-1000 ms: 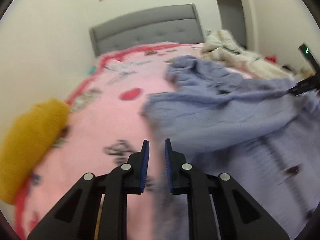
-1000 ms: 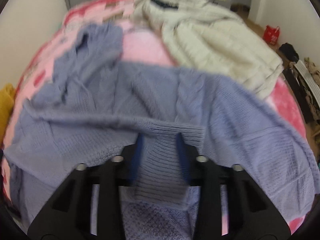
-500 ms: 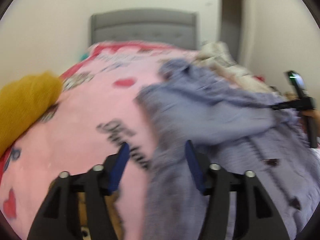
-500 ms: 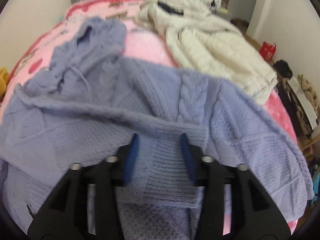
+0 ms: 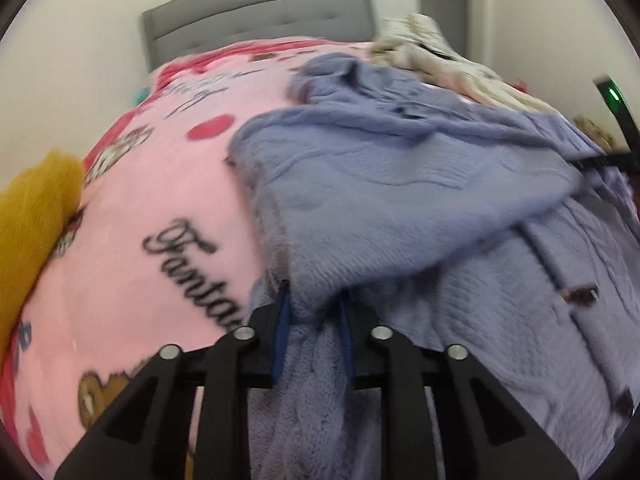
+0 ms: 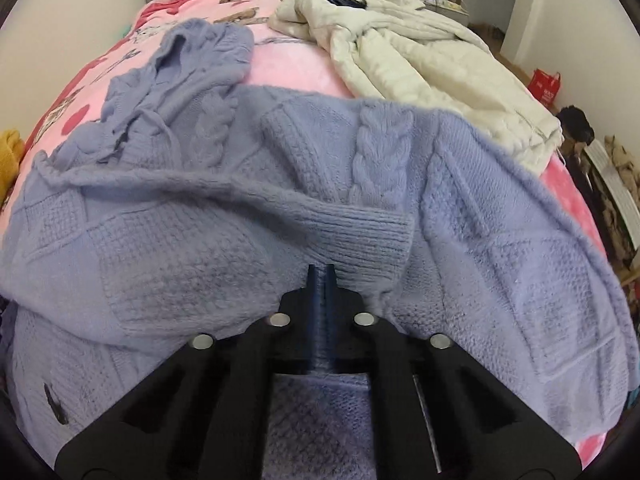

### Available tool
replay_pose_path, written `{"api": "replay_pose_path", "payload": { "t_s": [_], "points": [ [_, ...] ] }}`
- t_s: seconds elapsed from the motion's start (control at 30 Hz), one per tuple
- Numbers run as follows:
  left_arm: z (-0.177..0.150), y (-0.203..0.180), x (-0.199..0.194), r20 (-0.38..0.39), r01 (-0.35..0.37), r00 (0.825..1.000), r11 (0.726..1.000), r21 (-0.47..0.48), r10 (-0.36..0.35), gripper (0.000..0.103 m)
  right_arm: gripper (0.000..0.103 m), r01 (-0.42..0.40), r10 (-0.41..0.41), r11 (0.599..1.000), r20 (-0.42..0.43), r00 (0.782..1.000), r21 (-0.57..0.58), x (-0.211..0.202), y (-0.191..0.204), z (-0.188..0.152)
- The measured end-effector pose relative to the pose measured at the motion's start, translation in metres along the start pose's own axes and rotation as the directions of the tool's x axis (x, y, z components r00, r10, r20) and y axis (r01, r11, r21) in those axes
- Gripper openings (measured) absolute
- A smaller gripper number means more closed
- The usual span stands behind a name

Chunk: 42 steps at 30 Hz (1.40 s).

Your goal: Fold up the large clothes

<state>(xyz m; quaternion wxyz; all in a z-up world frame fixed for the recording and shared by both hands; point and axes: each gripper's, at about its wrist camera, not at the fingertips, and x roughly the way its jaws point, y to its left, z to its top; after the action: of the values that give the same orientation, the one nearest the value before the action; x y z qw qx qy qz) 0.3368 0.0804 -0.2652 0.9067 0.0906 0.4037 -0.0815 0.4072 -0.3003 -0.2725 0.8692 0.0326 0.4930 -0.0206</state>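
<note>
Left to right: mustard-yellow fabric bundle (image 5: 34,216) at the edge of the pink printed fleece blanket (image 5: 160,208). Left gripper (image 5: 311,312), jaws narrowly parted, pinches a bunched fold of the lavender cable-knit cardigan (image 6: 248,216) spread across the blanket. Right gripper (image 6: 320,276), jaws nearly closed, clamps its ribbed cuff (image 6: 360,236). Cream quilted coat (image 6: 420,52) lies beyond.

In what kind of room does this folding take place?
Most likely a bedroom: a bed with a grey padded headboard and a pink blanket fills the view, and clothes lie on it, a blue cardigan and a cream coat.
</note>
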Motion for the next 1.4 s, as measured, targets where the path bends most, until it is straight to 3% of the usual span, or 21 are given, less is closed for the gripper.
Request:
{"api": "replay_pose_path", "payload": {
  "t_s": [0.1,0.13,0.17,0.3,0.37,0.43,0.5,0.57,0.67,0.77,0.83,0.87,0.9,0.97,1.07,1.1,1.13,1.2,1.23,1.3,1.4],
  "points": [
    [-0.001,0.003,0.0,0.019,-0.089,0.996,0.996,-0.021,0.09,0.017,0.0,0.011,-0.011,1.0,0.0,1.0,-0.006,0.002,0.003,0.002],
    [-0.002,0.005,-0.002,0.051,-0.151,0.987,0.988,-0.027,0.152,0.017,0.0,0.015,-0.015,1.0,0.007,1.0,-0.016,0.001,0.005,0.004],
    [-0.001,0.01,-0.002,0.055,-0.168,0.984,0.985,-0.049,0.171,0.016,0.0,0.018,-0.017,0.999,0.02,1.0,-0.032,-0.001,0.01,0.007],
    [0.004,0.04,0.008,-0.013,-0.221,0.975,0.956,-0.191,0.222,0.016,0.0,0.026,-0.019,0.996,0.085,0.996,-0.081,-0.017,0.023,0.02],
    [0.002,0.052,0.015,-0.043,-0.221,0.975,0.946,-0.236,0.217,0.016,0.001,0.001,0.006,0.996,0.082,0.997,-0.09,-0.02,0.026,0.023],
    [-0.001,0.048,0.018,-0.035,-0.207,0.978,0.958,-0.198,0.204,0.016,0.001,0.001,0.003,0.996,0.044,0.999,-0.095,-0.012,0.026,0.017],
    [-0.005,0.037,0.018,-0.016,-0.219,0.976,0.969,-0.114,0.218,0.017,0.001,0.006,0.0,0.995,0.06,0.998,-0.102,-0.012,0.026,0.009],
    [-0.007,0.035,0.018,-0.007,-0.213,0.977,0.972,-0.099,0.213,0.017,0.001,0.012,-0.01,0.995,0.026,1.0,-0.104,-0.002,0.026,-0.002],
    [-0.008,0.042,0.017,-0.01,-0.19,0.982,0.971,-0.144,0.19,0.023,0.001,0.033,-0.032,0.995,0.014,0.999,-0.092,0.01,0.026,-0.011],
    [-0.011,0.051,0.006,0.018,-0.168,0.985,0.967,-0.191,0.174,0.037,0.002,0.012,-0.011,0.999,0.017,1.0,-0.047,0.003,0.023,-0.005],
    [-0.014,0.058,-0.003,0.051,-0.137,0.987,0.967,-0.216,0.151,0.044,0.036,-0.085,0.082,0.995,0.058,0.995,0.045,-0.012,0.009,-0.001],
    [-0.017,0.06,-0.01,0.07,-0.122,0.988,0.968,-0.221,0.14,0.045,0.079,-0.101,0.092,0.99,0.093,0.991,0.097,-0.023,-0.001,-0.001],
    [-0.02,0.061,-0.014,0.081,-0.122,0.986,0.968,-0.221,0.143,0.045,0.081,-0.109,0.096,0.988,0.117,0.988,0.113,-0.029,-0.006,-0.002],
    [-0.024,0.059,-0.023,0.111,-0.117,0.984,0.971,-0.21,0.142,0.045,0.071,-0.118,0.11,0.989,0.087,0.99,0.092,-0.031,-0.01,-0.003],
    [-0.03,0.055,-0.036,0.145,-0.115,0.979,0.974,-0.195,0.144,0.047,0.066,-0.132,0.134,0.989,-0.027,0.991,0.069,-0.016,-0.008,-0.008],
    [-0.032,0.053,-0.038,0.145,-0.114,0.979,0.976,-0.187,0.142,0.049,0.058,-0.139,0.142,0.988,-0.046,0.989,0.067,-0.011,-0.006,-0.012],
    [-0.034,0.05,-0.04,0.139,-0.12,0.98,0.977,-0.175,0.145,0.052,0.054,-0.15,0.153,0.987,-0.039,0.987,0.064,-0.01,-0.003,-0.014],
    [-0.037,0.045,-0.041,0.133,-0.122,0.981,0.979,-0.161,0.144,0.053,0.031,-0.193,0.196,0.979,-0.048,0.979,0.061,-0.004,0.004,-0.02],
    [-0.039,0.043,-0.041,0.129,-0.121,0.981,0.98,-0.157,0.142,0.054,0.031,-0.181,0.184,0.982,-0.053,0.982,0.057,-0.002,0.007,-0.021],
    [-0.042,0.041,-0.038,0.11,-0.117,0.985,0.981,-0.157,0.135,0.058,0.018,-0.166,0.167,0.986,-0.047,0.985,0.036,-0.001,0.013,-0.021],
    [-0.046,0.041,-0.034,0.094,-0.109,0.988,0.98,-0.168,0.126,0.06,0.012,-0.147,0.147,0.989,-0.006,0.989,0.023,-0.011,0.017,-0.012]
  ]
}}
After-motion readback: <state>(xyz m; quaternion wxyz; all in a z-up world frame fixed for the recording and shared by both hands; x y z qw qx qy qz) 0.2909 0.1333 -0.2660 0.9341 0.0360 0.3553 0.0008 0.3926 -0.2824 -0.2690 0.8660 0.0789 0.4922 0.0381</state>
